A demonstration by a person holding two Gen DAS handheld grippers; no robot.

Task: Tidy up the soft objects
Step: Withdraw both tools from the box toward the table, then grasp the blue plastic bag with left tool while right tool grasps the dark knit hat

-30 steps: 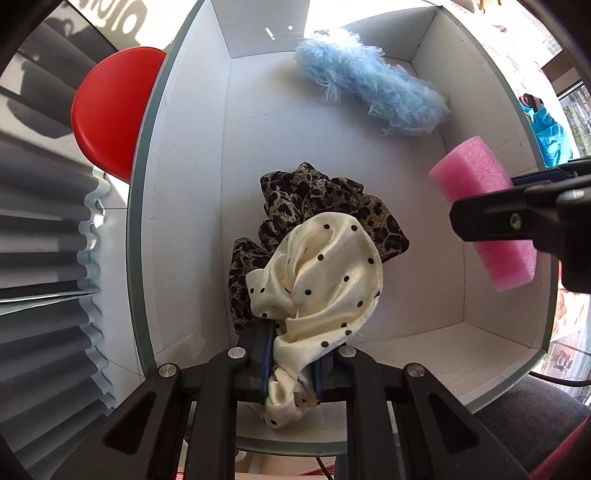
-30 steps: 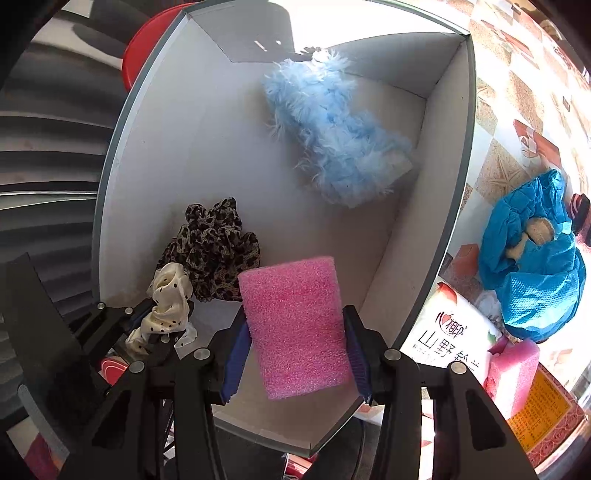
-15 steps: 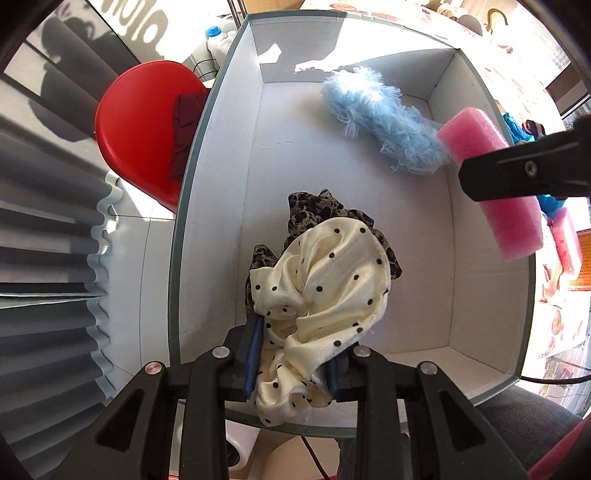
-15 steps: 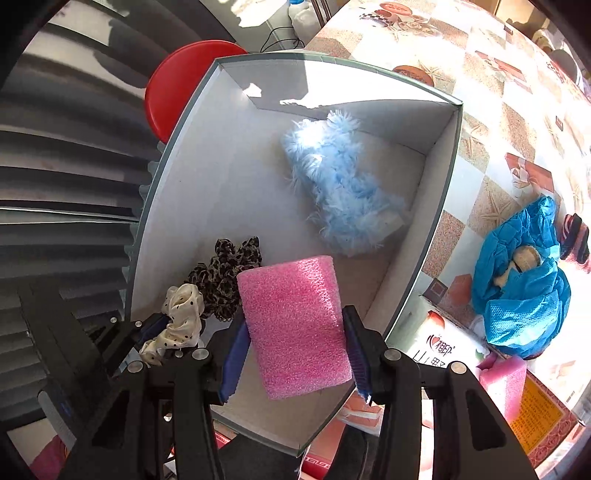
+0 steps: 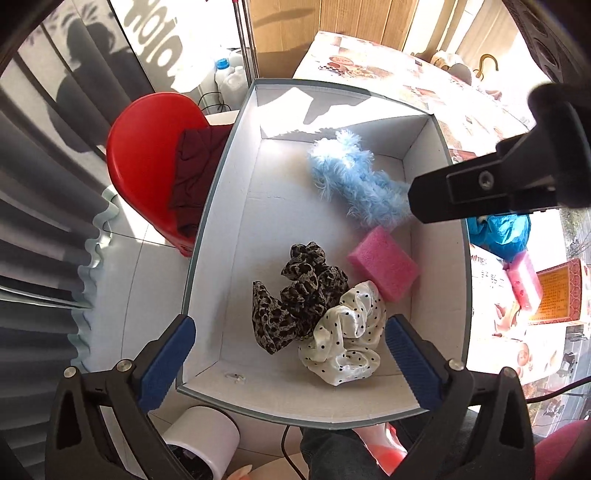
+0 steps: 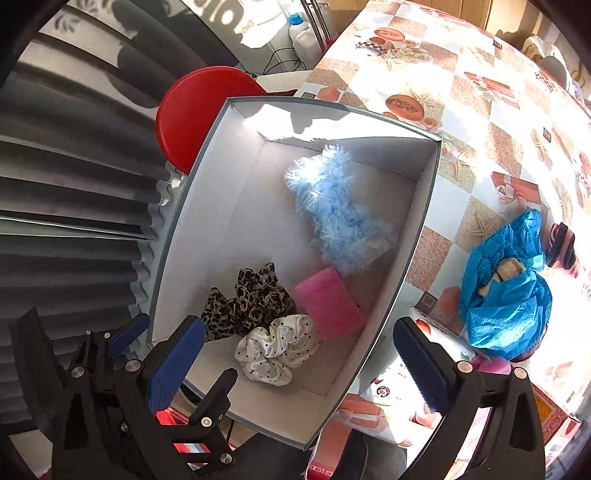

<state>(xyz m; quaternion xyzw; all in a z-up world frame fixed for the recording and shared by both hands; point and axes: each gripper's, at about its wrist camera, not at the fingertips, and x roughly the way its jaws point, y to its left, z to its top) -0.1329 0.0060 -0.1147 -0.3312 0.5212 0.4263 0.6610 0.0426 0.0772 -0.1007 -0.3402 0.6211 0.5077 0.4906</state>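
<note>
Wall lettering [image 5: 157, 35]: large white characters, cropped and reversed, perhaps "olo".
White carton [image 6: 388, 384]: round red mark and small print, too small to read.
Orange label [image 5: 554, 291]: printed lines, illegible.

pink sponge [image 5: 383, 263], leopard-print scrunchie [image 5: 295, 295], blue fur [image 5: 354, 184]

A: What stands to the left?

B: A glossy red plastic stool [image 5: 147, 155] with a dark maroon cloth [image 5: 195, 173] draped over its seat, beside grey pleated curtains [image 5: 33, 229] with a pale wavy hem.

A: And the floor?

B: Pale tiles [image 5: 140, 258], bright with sunlight. Clear plastic bottles [image 5: 231, 79], one with a blue cap, stand farther back by a thin metal pole [image 5: 245, 37].

A: The right side?

B: A table under a patterned oilcloth of orange and beige squares [image 6: 443, 74], sunlit too, with brown cardboard [image 5: 343, 18] behind it.
</note>
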